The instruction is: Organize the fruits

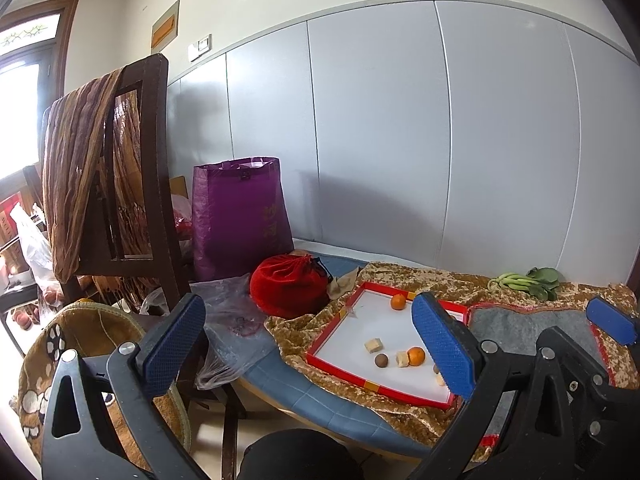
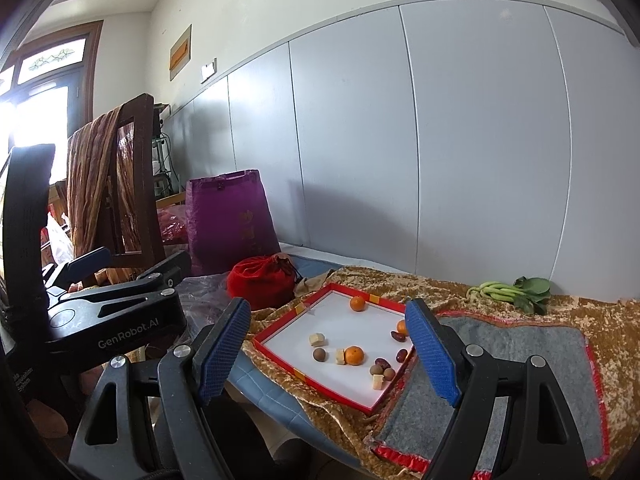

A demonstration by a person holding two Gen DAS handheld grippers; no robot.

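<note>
A red-rimmed white tray is seen on a golden patterned cloth that covers the desk. Inside the tray several fruits are scattered. One small orange lies near the far rim, a second orange lies in the middle of the tray, and a third orange is partly hidden behind the right finger of the right gripper. A round brown longan is placed just left of the middle orange, and pale cut fruit pieces are seen beside it. Dark red dates are gathered near the right rim.

The left gripper is held above the near left edge of the desk; its jaws are spread wide and nothing is between them. The right gripper is held in front of the tray, also with jaws spread wide and empty.

To the right of the tray a grey felt mat with a red border is laid on the cloth. A bunch of green leafy vegetable rests at the far right, near the grey wall panels. A red drawstring pouch stands just left of the tray, and a purple shopping bag stands behind it. A dark wooden chair draped with a brown striped scarf is seen at the far left.
</note>
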